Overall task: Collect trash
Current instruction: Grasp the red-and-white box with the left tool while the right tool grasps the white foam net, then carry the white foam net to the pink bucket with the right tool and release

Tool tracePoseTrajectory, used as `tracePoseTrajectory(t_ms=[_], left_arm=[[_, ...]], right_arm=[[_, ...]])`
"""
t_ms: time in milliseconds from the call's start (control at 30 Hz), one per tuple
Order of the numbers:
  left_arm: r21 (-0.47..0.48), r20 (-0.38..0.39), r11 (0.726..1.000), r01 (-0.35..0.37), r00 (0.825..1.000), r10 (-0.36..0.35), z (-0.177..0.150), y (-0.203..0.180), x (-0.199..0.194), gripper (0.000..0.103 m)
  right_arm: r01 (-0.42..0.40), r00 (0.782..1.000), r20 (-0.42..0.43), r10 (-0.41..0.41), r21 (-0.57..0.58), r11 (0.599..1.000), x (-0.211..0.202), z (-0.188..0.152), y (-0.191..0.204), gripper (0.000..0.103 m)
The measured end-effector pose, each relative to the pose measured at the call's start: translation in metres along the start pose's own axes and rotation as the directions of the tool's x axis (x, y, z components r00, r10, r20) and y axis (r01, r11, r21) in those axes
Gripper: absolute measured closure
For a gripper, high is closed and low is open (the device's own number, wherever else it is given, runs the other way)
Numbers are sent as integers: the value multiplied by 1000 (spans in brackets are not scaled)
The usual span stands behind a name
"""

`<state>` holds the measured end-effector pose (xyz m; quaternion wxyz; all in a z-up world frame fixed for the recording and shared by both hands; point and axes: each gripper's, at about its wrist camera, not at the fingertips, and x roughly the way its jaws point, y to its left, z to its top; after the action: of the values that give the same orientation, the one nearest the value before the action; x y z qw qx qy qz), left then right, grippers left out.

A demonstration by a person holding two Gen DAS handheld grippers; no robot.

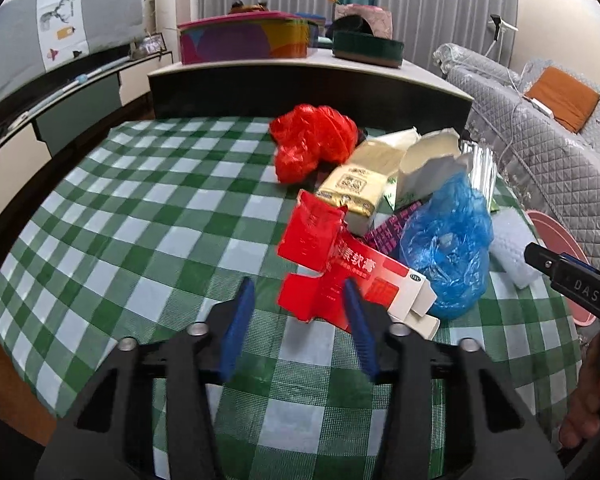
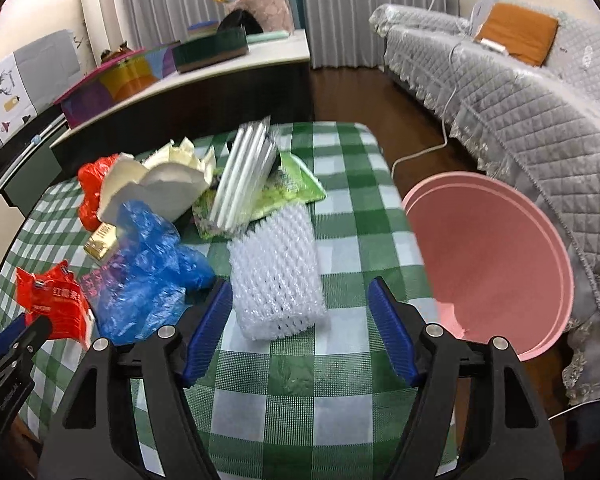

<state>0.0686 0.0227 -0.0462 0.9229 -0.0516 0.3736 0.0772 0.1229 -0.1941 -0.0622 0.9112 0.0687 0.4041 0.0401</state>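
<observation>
While the left gripper (image 1: 297, 294) is hovering low over the checked tablecloth (image 1: 139, 220), its blue fingers (image 1: 239, 308) are standing wide apart, gripping nothing, with the torn red carton (image 1: 332, 272) lying just past the tips. The right gripper (image 2: 300, 308) is likewise gaping wide and holding nothing; the white foam net sleeve (image 2: 277, 272) is lying between and just beyond its fingers.

The pink basin (image 2: 496, 256) is sitting off the table's right edge, and no trash is showing inside it.

The trash is lying heaped on the far right part of the cloth: a blue plastic bag (image 1: 448, 244), a red plastic bag (image 1: 312, 140), a yellow tissue pack (image 1: 360, 184), a torn white paper box (image 2: 155, 188), a silver foil wrapper (image 2: 245, 172) and a green packet (image 2: 295, 188).

A counter (image 1: 300, 72) carrying a colourful box (image 1: 243, 40) is standing beyond the table. A grey quilted sofa (image 2: 520, 120) is running along the right.
</observation>
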Motion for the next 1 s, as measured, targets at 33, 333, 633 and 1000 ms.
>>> tracePoseTrajectory(t_ms=[33,333,633,1000], left_arm=[[5,1,1000,-3,1000,3,0,-1,1,62],[36,26,999,9,1000,-10,2,-7,-5,89],[59,89,998,15,996,-20,7,-12,-27,90],[72,143,996,59,987,-69,15,-22,-57,90]], right_arm=[[-3,1000,-8,3,-2,1000,4,0,0,33],[-68,997,-36,67,-14,998,7,-1,3,80],[-55,998,35,56,-25,998,-22,3,-1,90],[-6,994,111,5,11,1000,-65,10,-29,90]])
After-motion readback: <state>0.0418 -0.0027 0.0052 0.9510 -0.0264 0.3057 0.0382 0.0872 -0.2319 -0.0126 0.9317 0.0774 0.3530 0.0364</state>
